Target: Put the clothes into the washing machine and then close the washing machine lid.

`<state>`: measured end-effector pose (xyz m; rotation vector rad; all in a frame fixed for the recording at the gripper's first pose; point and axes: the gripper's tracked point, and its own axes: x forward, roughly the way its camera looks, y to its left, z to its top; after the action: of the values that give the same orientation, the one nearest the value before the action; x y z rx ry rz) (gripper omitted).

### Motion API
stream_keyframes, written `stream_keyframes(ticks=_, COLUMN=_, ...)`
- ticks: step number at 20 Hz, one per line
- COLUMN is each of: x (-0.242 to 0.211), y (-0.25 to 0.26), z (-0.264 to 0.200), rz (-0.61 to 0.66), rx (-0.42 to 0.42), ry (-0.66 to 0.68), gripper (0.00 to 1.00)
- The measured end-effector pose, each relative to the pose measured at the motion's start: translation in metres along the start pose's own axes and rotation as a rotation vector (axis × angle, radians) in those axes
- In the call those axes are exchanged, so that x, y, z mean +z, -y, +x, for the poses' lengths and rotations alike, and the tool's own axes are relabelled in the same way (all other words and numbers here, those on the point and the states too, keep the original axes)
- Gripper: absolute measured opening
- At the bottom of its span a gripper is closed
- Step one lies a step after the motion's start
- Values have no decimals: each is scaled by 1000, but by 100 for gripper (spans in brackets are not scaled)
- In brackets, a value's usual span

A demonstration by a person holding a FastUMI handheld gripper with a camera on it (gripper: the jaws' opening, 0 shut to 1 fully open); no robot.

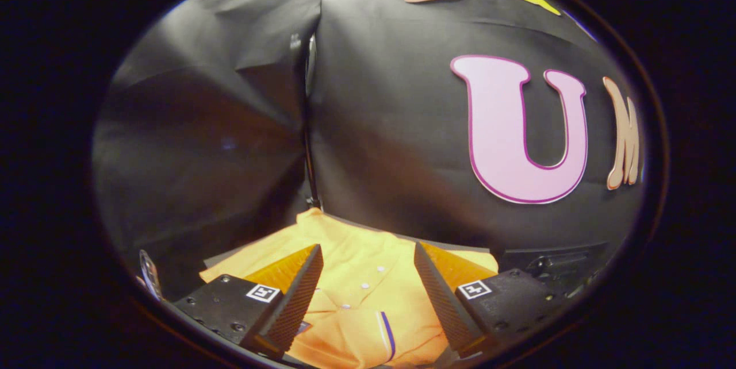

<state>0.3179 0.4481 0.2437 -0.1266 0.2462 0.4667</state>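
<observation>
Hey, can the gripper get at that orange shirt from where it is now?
Probably yes. The gripper is open, and the orange shirt lies between and just ahead of its fingers with nothing lying over it.

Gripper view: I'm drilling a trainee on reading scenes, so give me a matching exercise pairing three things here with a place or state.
Things:
1. shirt
2. tool
3. buttons

Places or states:
A. open, fingers apart
B. a row running down the shirt's front
C. orange, lying flat between and beyond the fingers

Pairs: 1-C, 2-A, 3-B
</observation>
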Motion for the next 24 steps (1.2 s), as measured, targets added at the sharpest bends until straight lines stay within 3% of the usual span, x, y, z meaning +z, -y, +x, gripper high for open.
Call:
stream_keyframes(ticks=12, x=-71, y=-5, z=26, rz=23, rx=5, ry=-338, gripper=98)
stream_keyframes(ticks=24, x=-69, y=-5, z=25, rz=49, rx=19, ry=-340, gripper=97)
